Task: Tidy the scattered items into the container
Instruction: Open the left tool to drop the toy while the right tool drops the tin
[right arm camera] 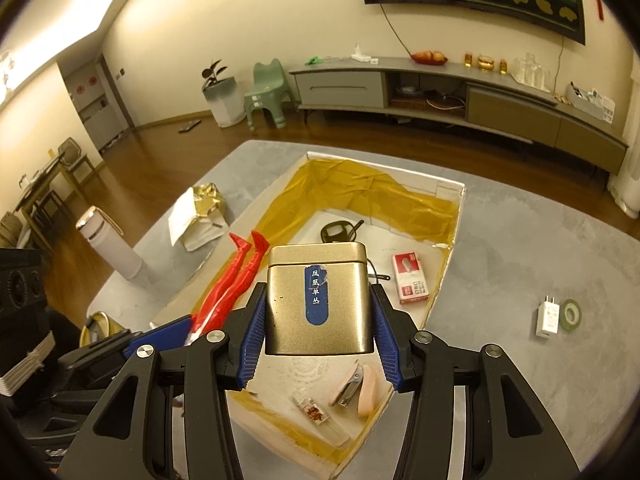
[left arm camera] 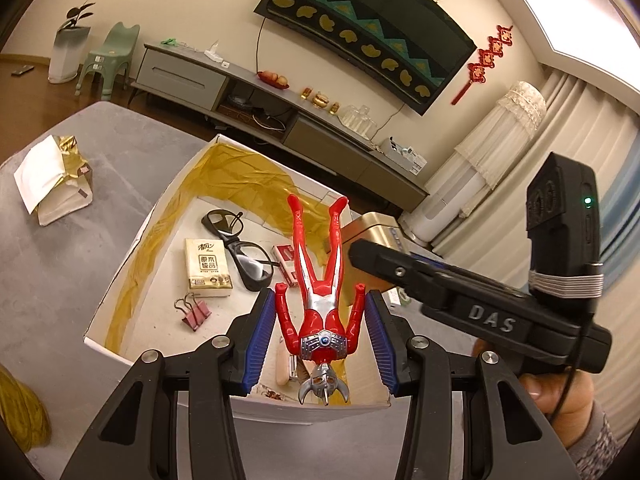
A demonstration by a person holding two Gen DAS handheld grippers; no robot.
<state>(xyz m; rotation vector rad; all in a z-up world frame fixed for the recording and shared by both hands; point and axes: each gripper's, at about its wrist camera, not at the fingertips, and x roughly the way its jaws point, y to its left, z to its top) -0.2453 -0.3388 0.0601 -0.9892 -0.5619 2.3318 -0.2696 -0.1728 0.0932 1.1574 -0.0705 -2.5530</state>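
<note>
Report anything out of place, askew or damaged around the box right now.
A white charger and a green tape roll lie loose on the grey mat, outside the box. A crumpled gold-and-white package lies open beside it. The blue label on the gold tin is scuffed at its top.

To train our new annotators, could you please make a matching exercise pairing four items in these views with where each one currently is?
Things:
1. red figure
2. gold tin
3. pink binder clip
4. white charger

Places:
A. on the grey table, outside the box
B. gripped in the right tool
C. on the box floor
D. gripped in the left tool

Pairs: 1-D; 2-B; 3-C; 4-A
</note>
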